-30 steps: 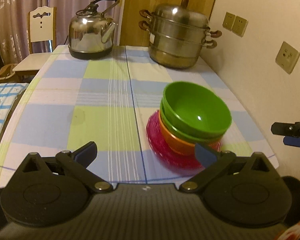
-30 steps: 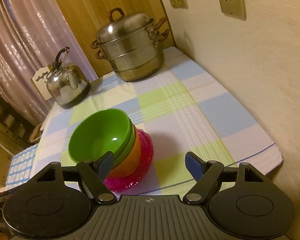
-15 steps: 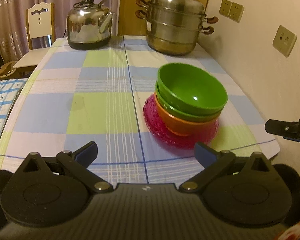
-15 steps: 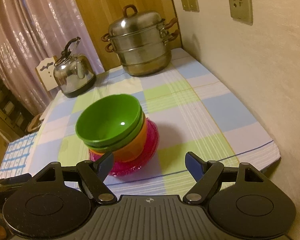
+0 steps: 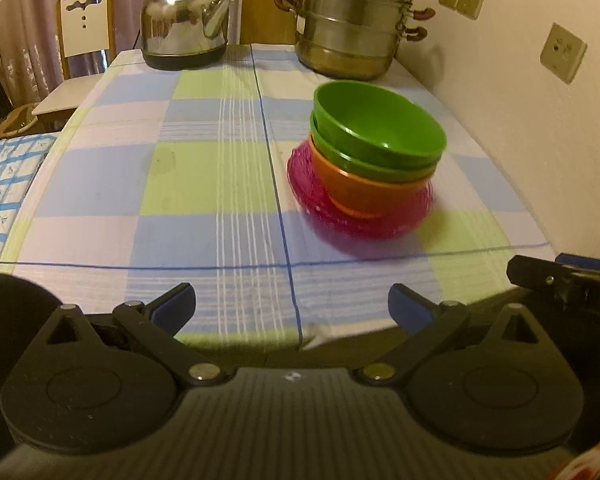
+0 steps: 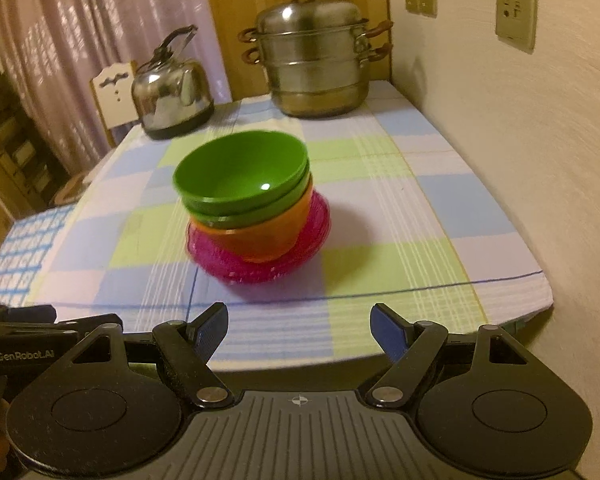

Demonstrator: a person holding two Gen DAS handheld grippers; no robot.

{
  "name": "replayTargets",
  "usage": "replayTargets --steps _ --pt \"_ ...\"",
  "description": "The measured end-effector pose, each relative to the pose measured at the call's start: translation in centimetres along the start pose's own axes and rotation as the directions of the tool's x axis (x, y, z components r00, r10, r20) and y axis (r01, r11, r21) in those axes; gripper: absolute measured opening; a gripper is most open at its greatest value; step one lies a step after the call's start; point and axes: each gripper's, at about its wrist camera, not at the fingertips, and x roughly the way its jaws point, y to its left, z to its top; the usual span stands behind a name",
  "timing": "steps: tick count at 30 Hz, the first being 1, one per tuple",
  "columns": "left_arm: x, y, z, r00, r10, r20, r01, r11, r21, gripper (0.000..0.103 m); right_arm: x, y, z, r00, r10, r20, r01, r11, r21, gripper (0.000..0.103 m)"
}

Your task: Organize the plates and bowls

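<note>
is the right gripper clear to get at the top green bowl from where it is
Probably yes. The right gripper is open and empty, and only bare tablecloth lies between it and the stack. The top green bowl sits uncovered, rim exposed.

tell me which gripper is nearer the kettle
Left, by a small margin as far as the views show. The kettle stands at the table's far left; the left gripper hangs at the near edge left of the right gripper, both open, far from it.
</note>
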Motion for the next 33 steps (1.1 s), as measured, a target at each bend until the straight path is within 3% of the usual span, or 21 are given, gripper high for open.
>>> replayTargets --steps 9,33 --pt "-0.4 -0.8 -1.7 0.999 0.036 0.019 -0.037 0.999 0.038 0.102 0.1 1.1 -2.0 1.0 0.0 -0.017 -0.001 0.999 -0.036 0.078" --pt "-0.6 -1.1 -1.8 0.999 0.038 0.037 -0.04 0.998 0.042 0.102 0.5 1.2 -2.1 1.0 -0.021 -0.014 0.021 0.999 -0.046 0.078"
